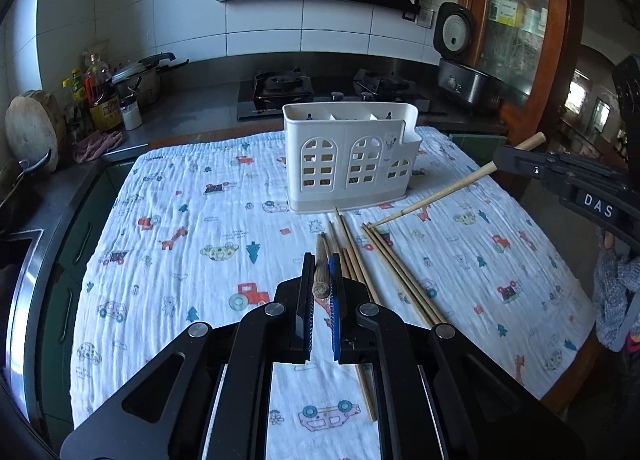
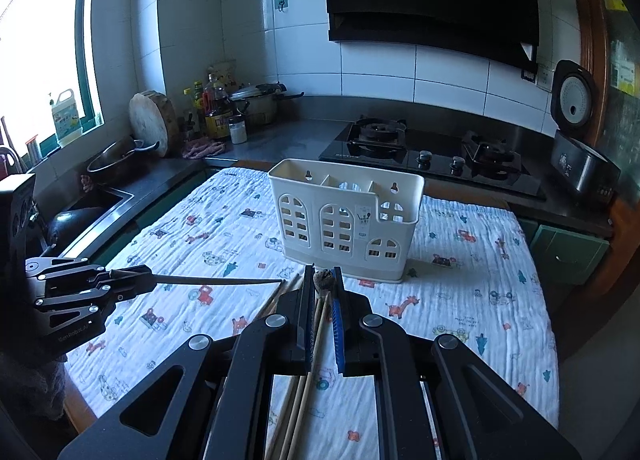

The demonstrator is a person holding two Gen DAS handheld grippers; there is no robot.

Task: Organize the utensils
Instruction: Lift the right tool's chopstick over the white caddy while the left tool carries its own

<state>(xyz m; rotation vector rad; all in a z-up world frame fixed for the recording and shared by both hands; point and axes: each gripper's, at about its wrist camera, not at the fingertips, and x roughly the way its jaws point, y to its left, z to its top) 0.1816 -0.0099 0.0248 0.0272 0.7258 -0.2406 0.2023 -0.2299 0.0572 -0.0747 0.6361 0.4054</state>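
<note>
Right at the near edge, the left gripper [image 1: 321, 280] is clamped on a single bamboo chopstick [image 1: 320, 274], whose butt end pokes up between the pads while its thin tip slants down toward the cloth. Over on the right, the right gripper [image 2: 322, 284] is pinched onto another chopstick [image 1: 434, 198]; seen from the left wrist it hangs on a slant, its tip just at the loose bundle, though I cannot tell if it touches. From the right wrist camera only that stick's dark, worn end [image 2: 323, 279] shows between the closed pads.

Just beyond and beneath the grippers, the remaining chopsticks [image 1: 372, 260] lie fanned on the printed cloth [image 1: 192, 244], tips pointing toward the far side, roughly centre of the table and a little right of the left gripper.

Further back, the white plastic utensil holder [image 1: 352, 158] stands upright on the cloth, its arched cut-out windows facing us and its compartments divided along the top.

Beyond the table, the gas hob [image 2: 428, 148] sits on the steel counter, a rice cooker [image 2: 580, 148] far right, bottles and a pot far left, and the black range hood [image 2: 432, 0] above.
</note>
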